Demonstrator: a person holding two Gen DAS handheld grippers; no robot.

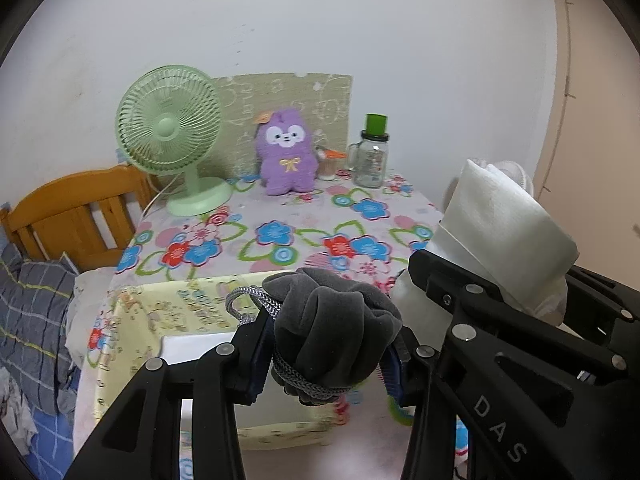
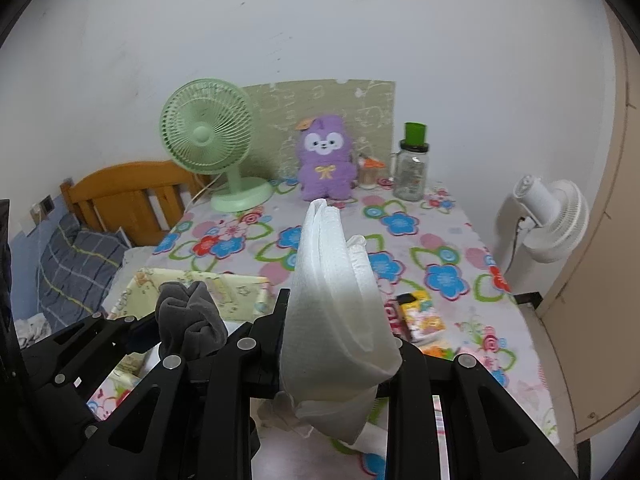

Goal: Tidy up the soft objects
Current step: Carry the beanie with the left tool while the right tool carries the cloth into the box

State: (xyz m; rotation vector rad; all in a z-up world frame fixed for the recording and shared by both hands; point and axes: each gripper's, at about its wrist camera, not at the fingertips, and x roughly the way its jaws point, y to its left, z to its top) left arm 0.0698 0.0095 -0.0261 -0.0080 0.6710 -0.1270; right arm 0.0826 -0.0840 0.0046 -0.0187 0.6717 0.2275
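While both loads hang above the yellow storage box (image 1: 132, 316) at the desk's (image 1: 280, 240) near edge, left gripper (image 1: 328, 356) fingers clamp the grey drawstring pouch (image 1: 336, 320); right gripper (image 2: 340, 360) fingers pinch the white folded cloth (image 2: 332, 292). Step: carrying. Next, probably lower into the box, then release.

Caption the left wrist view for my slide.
Left gripper clamps a grey drawstring pouch above the yellow fabric bin.

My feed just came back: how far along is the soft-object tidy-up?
Nothing looks stowed yet. In hand: left gripper shut on the grey drawstring pouch, right gripper shut on the folded white cloth, both above the table. Left: placing both, perhaps in the yellow fabric box; its contents are mostly hidden.
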